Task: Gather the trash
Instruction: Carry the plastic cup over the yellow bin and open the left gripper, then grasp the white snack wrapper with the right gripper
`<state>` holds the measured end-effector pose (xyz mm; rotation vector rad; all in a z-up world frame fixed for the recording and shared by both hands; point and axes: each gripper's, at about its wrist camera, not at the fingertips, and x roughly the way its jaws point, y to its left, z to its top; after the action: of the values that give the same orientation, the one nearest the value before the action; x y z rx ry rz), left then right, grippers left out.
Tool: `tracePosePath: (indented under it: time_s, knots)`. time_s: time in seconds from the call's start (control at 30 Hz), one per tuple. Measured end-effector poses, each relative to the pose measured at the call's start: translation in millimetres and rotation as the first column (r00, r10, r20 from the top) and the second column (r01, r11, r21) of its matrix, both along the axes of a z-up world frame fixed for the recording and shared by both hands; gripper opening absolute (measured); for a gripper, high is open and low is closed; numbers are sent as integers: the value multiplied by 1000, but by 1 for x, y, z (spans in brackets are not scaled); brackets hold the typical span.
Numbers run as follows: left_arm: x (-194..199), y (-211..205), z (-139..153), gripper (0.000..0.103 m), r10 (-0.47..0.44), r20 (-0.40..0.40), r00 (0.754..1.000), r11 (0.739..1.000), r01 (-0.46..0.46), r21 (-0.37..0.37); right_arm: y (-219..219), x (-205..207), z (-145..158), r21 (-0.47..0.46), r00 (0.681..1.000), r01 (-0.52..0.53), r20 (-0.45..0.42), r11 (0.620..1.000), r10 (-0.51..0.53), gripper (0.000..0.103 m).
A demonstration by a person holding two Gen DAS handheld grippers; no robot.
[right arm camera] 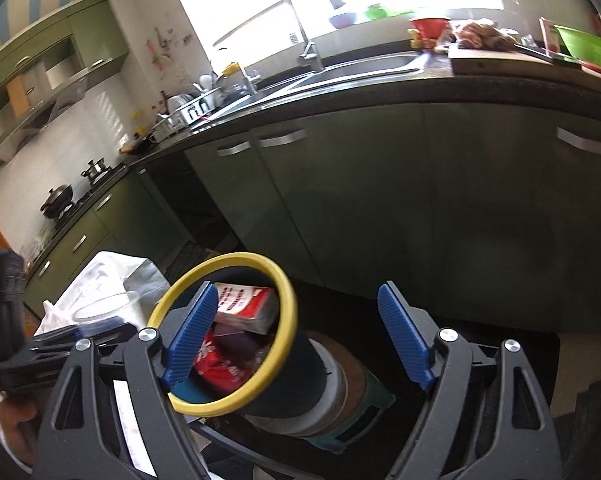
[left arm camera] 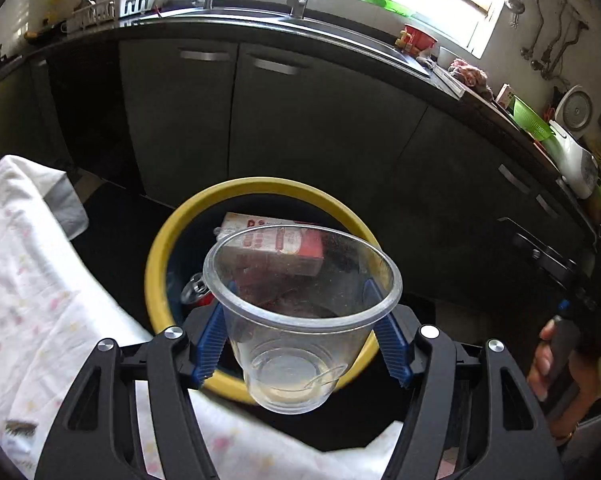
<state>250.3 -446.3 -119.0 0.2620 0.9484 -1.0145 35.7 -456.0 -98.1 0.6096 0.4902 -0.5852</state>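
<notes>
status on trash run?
Done: carton and can already in the bin. In hand: left tongs hold a clear cup over the bin, not dropped. Right tongs open, empty. Other trash left: none visible.

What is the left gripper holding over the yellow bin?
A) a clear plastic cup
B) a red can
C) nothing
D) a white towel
A: the left gripper has its blue pads pressed on both sides of a clear plastic cup, held above the yellow-rimmed bin.
</notes>
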Motion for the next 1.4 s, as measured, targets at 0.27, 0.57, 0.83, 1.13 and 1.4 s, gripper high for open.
tracePosePath:
  time_s: [0.27,0.57,0.83,1.13,1.4]
  knots:
    - [5,2,0,84,44,7,999,999,-44,-16,-6,4,-15,29,1000,-22,-16,999,22,79]
    - [-18,135,53,92,181,34,983,966,-171,-194,16,28,-12,15,995,-93,-42,996,93,79]
    - [-24,267,63,96,391,117,913,912,-368,-179,75,66,-2,-12,968,-243,-60,970,242,80]
    - [-15,384,39,96,576,216,789,817,-562,-125,180,125,7,-6,862,-501,-95,865,498,80]
    - [-22,404,22,96,586,202,785,810,-576,-109,270,177,6,-5,779,-612,-177,791,602,80]
